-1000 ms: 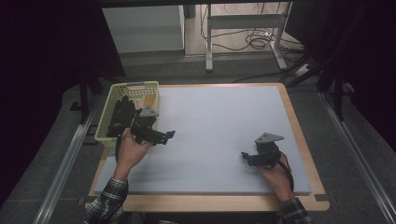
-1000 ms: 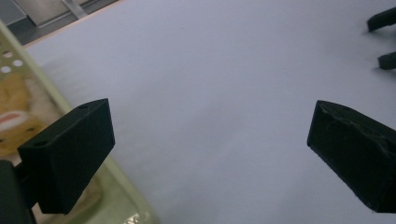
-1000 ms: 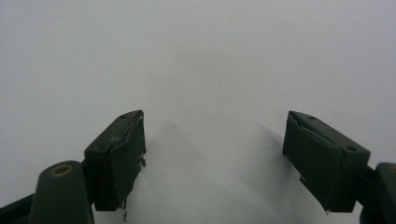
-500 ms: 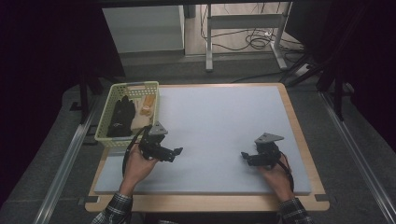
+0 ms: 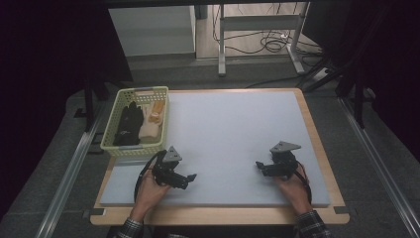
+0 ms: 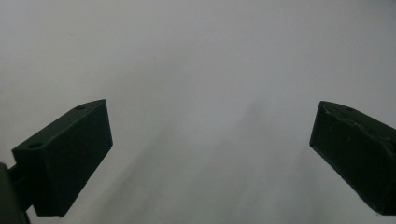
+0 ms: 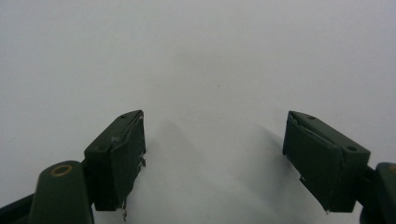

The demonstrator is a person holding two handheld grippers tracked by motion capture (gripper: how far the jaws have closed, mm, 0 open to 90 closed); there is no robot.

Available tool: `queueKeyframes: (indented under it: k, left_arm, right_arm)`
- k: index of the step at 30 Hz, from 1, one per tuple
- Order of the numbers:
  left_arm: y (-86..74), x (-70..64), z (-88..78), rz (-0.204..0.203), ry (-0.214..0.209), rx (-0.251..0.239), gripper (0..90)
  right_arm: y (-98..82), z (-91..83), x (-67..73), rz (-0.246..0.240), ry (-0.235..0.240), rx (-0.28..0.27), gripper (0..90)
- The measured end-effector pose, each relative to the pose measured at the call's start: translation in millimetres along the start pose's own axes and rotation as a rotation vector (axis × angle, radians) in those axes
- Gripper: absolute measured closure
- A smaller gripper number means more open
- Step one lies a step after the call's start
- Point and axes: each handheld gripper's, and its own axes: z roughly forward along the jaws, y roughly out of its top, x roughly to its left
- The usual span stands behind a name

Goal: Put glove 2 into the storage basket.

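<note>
My left gripper rests low on the grey mat at the front left, just below the basket, held by a hand. Its two black jaws stand wide apart with nothing between them; the left gripper faces bare mat. My right gripper sits on the mat at the front right, also in a hand. Its jaws are apart and empty, and the right gripper looks onto plain mat.
A pale yellow-green basket stands at the mat's left edge, holding a black glove and a cream and orange item. The wooden table edge runs along the front. Metal frame legs and cables lie beyond the table.
My left gripper has drawn back from the basket toward the front edge of the mat and come down low, empty. The right gripper has stayed put.
</note>
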Motion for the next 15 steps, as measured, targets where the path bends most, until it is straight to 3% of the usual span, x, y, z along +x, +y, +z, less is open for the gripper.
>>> queueKeyframes:
  k: [4,7,15]
  left_arm:
    - [-7.8,-2.6,8.6,0.014,0.023,0.041,0.0]
    - [-10.8,-4.1,13.9,0.01,0.013,0.061,0.0]
    - [-10.7,-3.4,14.6,-0.004,0.013,0.066,0.0]
  right_arm:
    - [0.0,-0.1,0.1,-0.001,-0.001,0.0,20.8]
    - [0.1,-0.1,0.2,-0.001,-0.002,0.0,20.8]
    - [-0.1,0.0,0.0,0.0,0.0,-0.001,20.8]
